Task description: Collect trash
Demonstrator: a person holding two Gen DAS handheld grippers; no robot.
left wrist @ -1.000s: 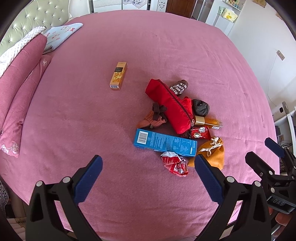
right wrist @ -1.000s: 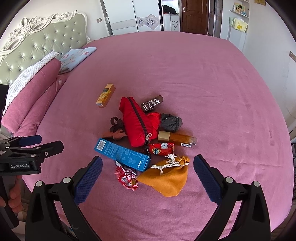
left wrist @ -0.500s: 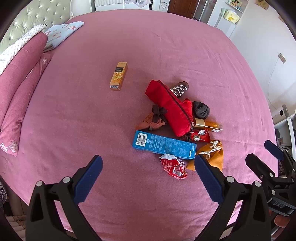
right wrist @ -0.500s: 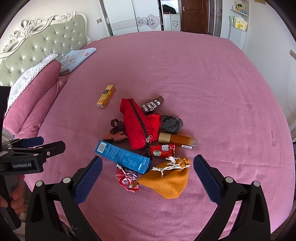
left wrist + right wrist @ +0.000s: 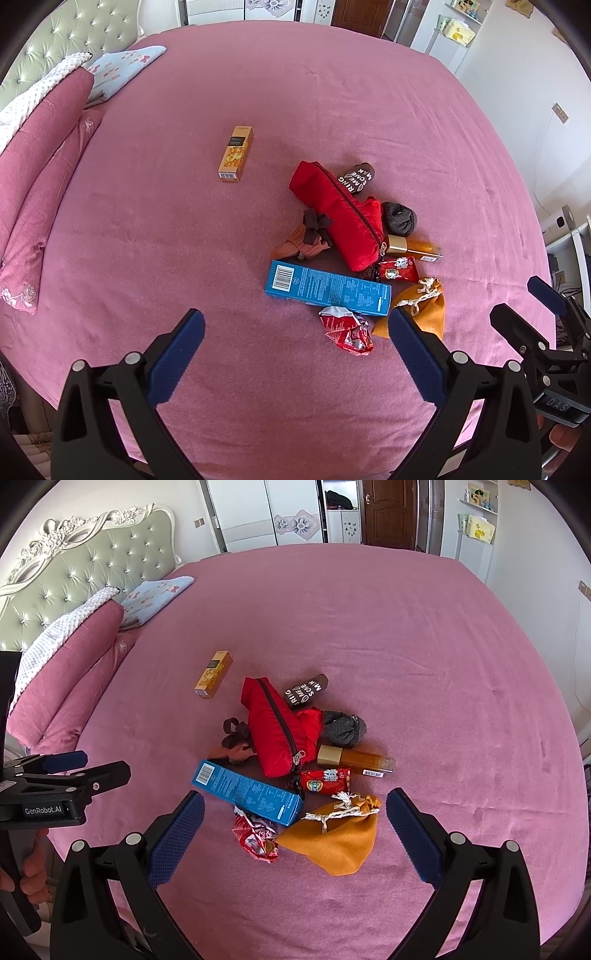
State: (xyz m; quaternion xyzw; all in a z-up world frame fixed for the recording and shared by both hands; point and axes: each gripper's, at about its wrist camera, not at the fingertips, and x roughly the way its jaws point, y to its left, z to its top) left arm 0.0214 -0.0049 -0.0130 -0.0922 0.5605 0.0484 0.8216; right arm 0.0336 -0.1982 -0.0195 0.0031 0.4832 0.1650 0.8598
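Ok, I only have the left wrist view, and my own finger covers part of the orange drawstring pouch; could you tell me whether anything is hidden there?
Observer: No. The right wrist view shows the orange drawstring pouch whole, with only the pink bedcover around its closed end.
Operator: Thank you. Is the right hand-held gripper open?
Observer: Yes. The right hand-held gripper is wide open and holds nothing; the pouch shows between its fingers.
Operator: And how does my left one look from there?
Observer: The left hand-held gripper shows side-on at the left edge of the view, open and holding nothing, with a hand on its handle.
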